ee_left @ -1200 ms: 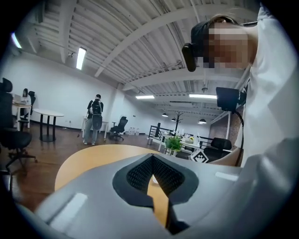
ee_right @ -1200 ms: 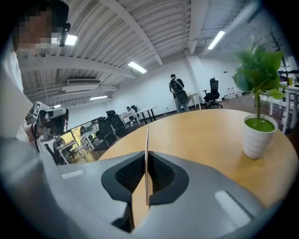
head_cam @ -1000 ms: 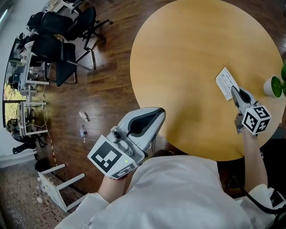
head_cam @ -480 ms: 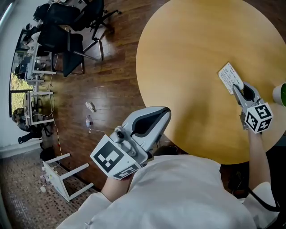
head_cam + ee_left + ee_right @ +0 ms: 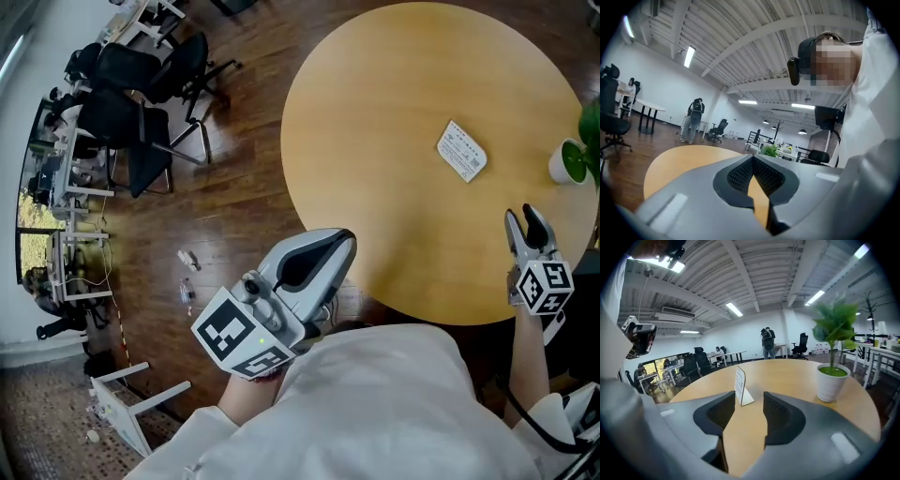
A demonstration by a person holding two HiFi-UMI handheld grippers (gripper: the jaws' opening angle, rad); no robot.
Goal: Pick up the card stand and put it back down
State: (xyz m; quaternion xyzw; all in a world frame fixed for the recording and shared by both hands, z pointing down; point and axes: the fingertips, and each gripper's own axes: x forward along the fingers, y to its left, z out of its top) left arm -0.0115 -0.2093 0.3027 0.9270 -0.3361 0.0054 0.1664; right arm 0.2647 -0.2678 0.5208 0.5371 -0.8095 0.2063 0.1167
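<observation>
Round table (image 5: 394, 187), two things on it, chairs off to its left.
The card stand (image 5: 461, 151) stands on the table's right half, in from the rim; the potted plant (image 5: 569, 173) sits at the table's right rim, right of the stand and apart from it. On the floor well left of the table stand office chairs (image 5: 141, 112); a small legged frame (image 5: 127, 398) lies left of the table's near rim.

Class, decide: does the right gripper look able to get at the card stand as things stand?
Probably yes: the right gripper, fingers opening and empty, faces the card stand across bare table; the potted plant stands off to one side.
</observation>
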